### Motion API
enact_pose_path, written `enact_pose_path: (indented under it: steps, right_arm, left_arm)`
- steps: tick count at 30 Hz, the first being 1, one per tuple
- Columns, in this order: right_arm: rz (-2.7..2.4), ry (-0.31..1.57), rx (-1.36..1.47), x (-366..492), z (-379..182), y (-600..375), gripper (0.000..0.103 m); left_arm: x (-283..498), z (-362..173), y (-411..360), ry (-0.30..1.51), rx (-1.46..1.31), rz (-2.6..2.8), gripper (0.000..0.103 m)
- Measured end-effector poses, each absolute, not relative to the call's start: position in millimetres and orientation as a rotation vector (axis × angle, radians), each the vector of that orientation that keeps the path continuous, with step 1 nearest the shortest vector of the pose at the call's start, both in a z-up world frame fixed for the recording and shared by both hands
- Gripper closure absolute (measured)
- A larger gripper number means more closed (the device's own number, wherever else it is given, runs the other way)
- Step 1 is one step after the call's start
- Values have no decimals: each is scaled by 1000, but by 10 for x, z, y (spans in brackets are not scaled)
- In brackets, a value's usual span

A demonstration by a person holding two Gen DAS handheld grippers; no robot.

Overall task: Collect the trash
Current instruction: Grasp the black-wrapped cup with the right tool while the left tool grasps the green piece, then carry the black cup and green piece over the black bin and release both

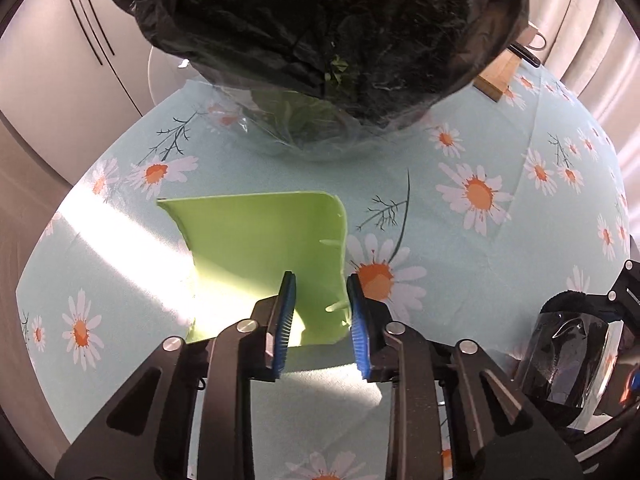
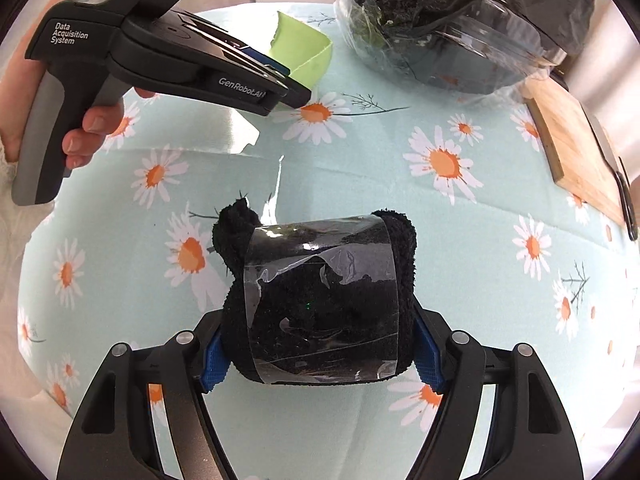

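Note:
A green plastic dustpan-like scoop lies on the daisy-print tablecloth. My left gripper is open, its blue pads on either side of the scoop's right wall; one pad is inside the scoop. It also shows in the right wrist view, next to the scoop. My right gripper is shut on a black fuzzy cloth bundle wrapped in clear tape, held just above the table. A trash bin lined with a black bag stands at the far side, greens inside; it also shows in the right wrist view.
A wooden cutting board lies at the table's right edge, with a dark tool beside it. A person's hand holds the left gripper's handle. Pale cabinet fronts stand behind the table.

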State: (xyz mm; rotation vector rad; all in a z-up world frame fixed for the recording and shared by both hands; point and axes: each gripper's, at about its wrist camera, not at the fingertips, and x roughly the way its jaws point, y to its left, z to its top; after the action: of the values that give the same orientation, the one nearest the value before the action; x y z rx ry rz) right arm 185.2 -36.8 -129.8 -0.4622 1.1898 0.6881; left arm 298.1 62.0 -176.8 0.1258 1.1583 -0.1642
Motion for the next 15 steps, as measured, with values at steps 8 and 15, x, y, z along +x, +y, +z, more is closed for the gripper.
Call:
enact_pose_path:
  steps: [8, 15]
  right_arm:
    - [627, 1176, -420, 1582, -1153, -487, 35]
    - [584, 1152, -397, 1406, -1031, -564, 35]
  left_arm:
    - [2593, -1809, 627, 1172, 135, -177, 93]
    - [2329, -1707, 707, 1203, 151, -166, 92]
